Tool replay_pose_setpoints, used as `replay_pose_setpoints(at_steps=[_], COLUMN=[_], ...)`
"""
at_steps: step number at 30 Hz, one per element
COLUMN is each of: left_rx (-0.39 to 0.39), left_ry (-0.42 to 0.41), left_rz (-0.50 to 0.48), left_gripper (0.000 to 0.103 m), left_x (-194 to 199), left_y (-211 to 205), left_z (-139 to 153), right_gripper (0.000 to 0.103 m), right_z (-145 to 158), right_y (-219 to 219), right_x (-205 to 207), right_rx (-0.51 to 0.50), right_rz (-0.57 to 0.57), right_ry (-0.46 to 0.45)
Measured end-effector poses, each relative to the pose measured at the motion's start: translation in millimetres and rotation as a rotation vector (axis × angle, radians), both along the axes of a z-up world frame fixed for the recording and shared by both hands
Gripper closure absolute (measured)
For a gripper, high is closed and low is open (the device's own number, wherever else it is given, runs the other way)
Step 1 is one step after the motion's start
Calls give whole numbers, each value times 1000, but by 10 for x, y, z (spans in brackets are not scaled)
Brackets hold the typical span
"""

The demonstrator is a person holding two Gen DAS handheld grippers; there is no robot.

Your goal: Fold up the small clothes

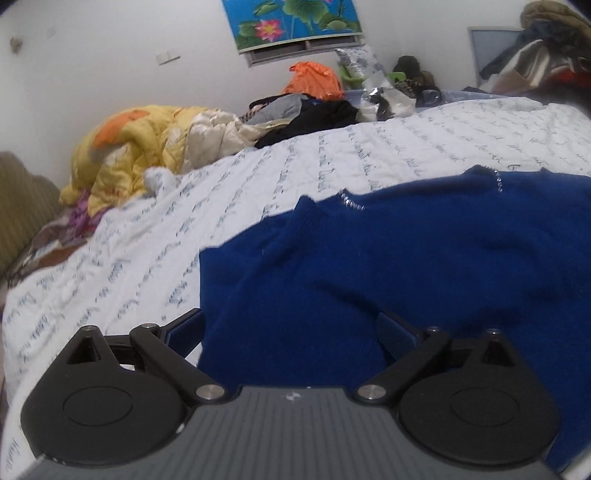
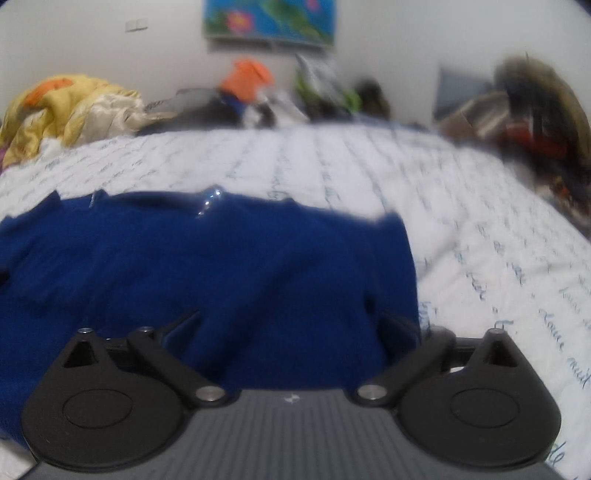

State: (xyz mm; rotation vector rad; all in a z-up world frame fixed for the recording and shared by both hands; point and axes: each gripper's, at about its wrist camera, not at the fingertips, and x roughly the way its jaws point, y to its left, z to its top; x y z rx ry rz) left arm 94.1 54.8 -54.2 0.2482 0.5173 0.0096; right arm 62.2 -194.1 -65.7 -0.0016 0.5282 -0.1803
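Left wrist view: the left gripper [image 1: 291, 325] has its jaws spread wide over the near left corner of a blue sweater [image 1: 406, 266], which lies flat on the white script-printed bedspread [image 1: 184, 229]. A yellow quilt [image 1: 129, 155] is heaped at the far left. In the blurred right wrist view, the right gripper [image 2: 291, 325] also stands with jaws spread, over the sweater's near right edge, fabric between them but not pinched.

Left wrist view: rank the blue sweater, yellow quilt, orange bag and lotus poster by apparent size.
1. blue sweater, though it lies nearest the camera
2. yellow quilt
3. lotus poster, partly cropped
4. orange bag
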Motion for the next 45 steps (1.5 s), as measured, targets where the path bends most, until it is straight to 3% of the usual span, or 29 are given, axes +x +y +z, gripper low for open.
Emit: replay_pose_setpoints(at_steps=[6,12,21,45], left_rx=[-69,-59,-115,-157], left_ry=[-8,-15,9,26], left_rz=[23,27,25,25], left_gripper=[0,0,0,0], left_x=[-25,-47,-24,-2], left_y=[105,80,155,211], left_z=[-27,-25,-33,-38], right_gripper=[0,0,0,0], right_z=[-12,-21,-30,-37], right_y=[3,-26,-37,-34], right_x=[-21,-19,-18,-13], right_rx=[17,39,52,60], right_rz=[4,8,10,11], right_ry=[10,11,14,16])
